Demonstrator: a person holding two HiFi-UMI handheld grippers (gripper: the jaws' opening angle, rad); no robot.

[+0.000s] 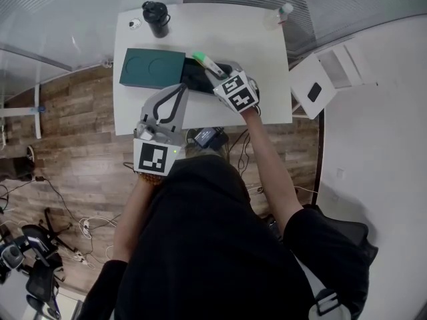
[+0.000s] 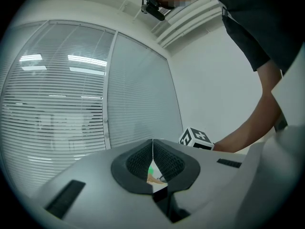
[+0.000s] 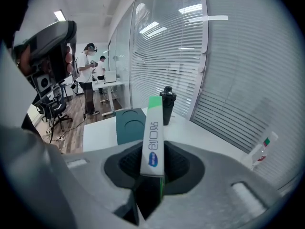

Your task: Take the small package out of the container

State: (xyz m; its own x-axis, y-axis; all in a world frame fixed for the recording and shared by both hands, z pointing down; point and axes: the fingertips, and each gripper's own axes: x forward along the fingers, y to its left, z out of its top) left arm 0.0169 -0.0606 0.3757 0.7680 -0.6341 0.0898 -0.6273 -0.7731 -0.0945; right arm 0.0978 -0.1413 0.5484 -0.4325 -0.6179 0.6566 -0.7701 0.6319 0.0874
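A small white package with a green end [image 1: 206, 62] sticks up from my right gripper [image 1: 217, 76], which is shut on it just above the black open container [image 1: 192, 79] on the white table [image 1: 213, 32]. In the right gripper view the package [image 3: 153, 136] stands upright between the dark pads [image 3: 177, 167], its green tip at the top. My left gripper [image 1: 180, 89] hovers at the table's front edge, just left of the container. In its own view my left gripper [image 2: 152, 157] has its pads pressed together with nothing held.
A dark green lid [image 1: 152, 67] lies left of the container, also seen as the lid [image 3: 129, 124]. A black bottle [image 1: 157, 17] and a clear bottle [image 1: 283, 11] stand at the table's far edge. A white box [image 1: 327, 79] sits to the right. People [image 3: 88, 75] stand far off.
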